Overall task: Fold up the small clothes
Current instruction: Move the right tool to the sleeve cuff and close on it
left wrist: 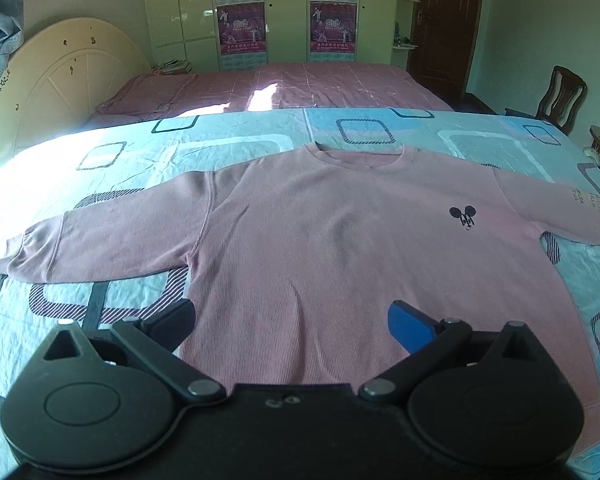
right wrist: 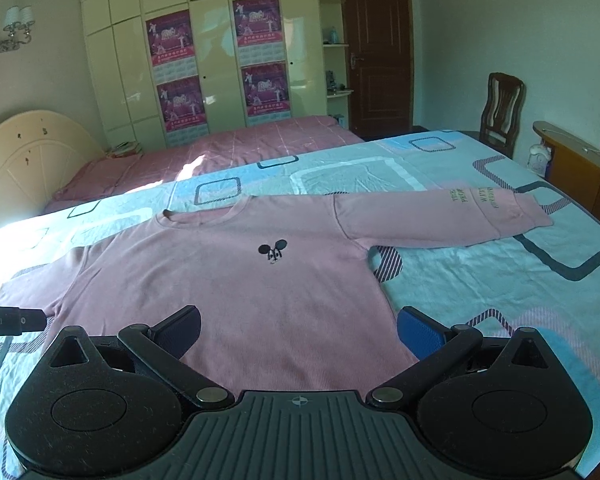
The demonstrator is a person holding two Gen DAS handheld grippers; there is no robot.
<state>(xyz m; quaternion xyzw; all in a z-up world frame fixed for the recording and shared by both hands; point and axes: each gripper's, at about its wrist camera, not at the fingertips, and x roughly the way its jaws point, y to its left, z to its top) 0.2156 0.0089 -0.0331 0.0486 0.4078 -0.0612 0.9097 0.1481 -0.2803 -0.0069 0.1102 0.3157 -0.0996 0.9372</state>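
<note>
While both grippers hang over the near hem, the pink sweater (left wrist: 308,232) lies flat and face up on the bed (left wrist: 236,140), spread across a light blue sheet with rounded-square patterns. Its collar points toward the far edge of the bed and both sleeves stretch out sideways, one toward the left edge, the other toward the right edge. A small dark mouse emblem (right wrist: 273,251) sits on the chest, and the right sleeve (right wrist: 440,216) carries lettering near its cuff.

The left gripper (left wrist: 292,322) is spread wide and holds nothing, its fingers over the lower left part of the sweater. The right gripper (right wrist: 298,328) is also spread wide and empty, over the lower right part near the side seam.

Beyond the blue sheet lies a pink cover (left wrist: 284,88), with a cream headboard (left wrist: 60,80) at the left, a wardrobe (right wrist: 216,60) with posters, a brown door (right wrist: 376,48) and a chair (right wrist: 500,108).
</note>
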